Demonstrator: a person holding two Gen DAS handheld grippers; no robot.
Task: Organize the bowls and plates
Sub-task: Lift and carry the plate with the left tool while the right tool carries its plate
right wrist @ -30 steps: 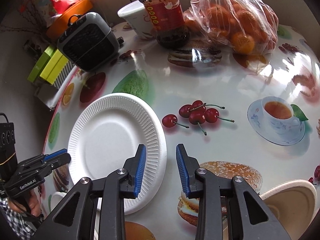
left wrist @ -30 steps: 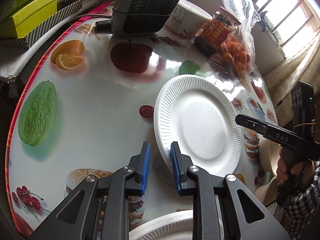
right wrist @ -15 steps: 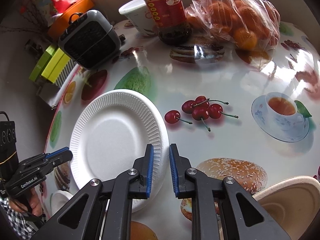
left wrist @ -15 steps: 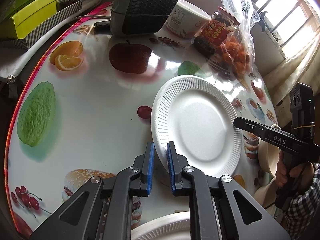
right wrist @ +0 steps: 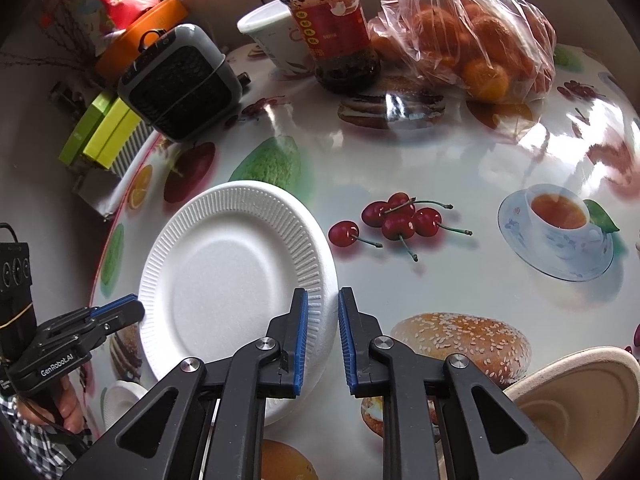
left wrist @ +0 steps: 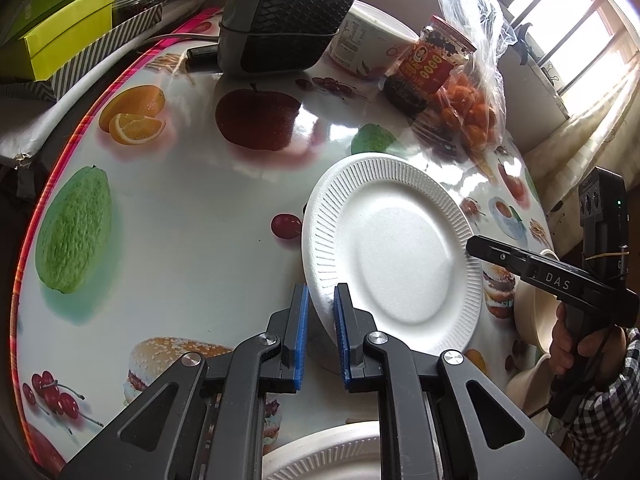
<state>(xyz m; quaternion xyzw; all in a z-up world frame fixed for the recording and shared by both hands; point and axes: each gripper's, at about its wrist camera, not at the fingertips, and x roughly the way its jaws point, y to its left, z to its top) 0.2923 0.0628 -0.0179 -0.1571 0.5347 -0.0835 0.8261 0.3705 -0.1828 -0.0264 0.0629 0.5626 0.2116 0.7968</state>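
Both sets of fingers have closed in since a second ago, and each now pinches an opposite edge of the white foam plate (left wrist: 400, 264), which sits tilted, its left side raised off the fruit-printed tabletop (left wrist: 180, 208). Left gripper (left wrist: 320, 320) clamps the plate's near-left rim between its blue pads, narrow; seen from its own camera, the right gripper (right wrist: 323, 328) does the same on the plate's right rim. A hand (left wrist: 576, 340) in a checked sleeve holds the right gripper's handle. A second white plate (left wrist: 340, 456) lies at the bottom of the left view, under the gripper, and a beige bowl (right wrist: 576, 400) rests at the tabletop's near right edge. Behind stand a grey fan heater (right wrist: 180, 84), a jar (right wrist: 336, 28), a white tub (right wrist: 276, 36) and a bag of oranges (right wrist: 472, 32)
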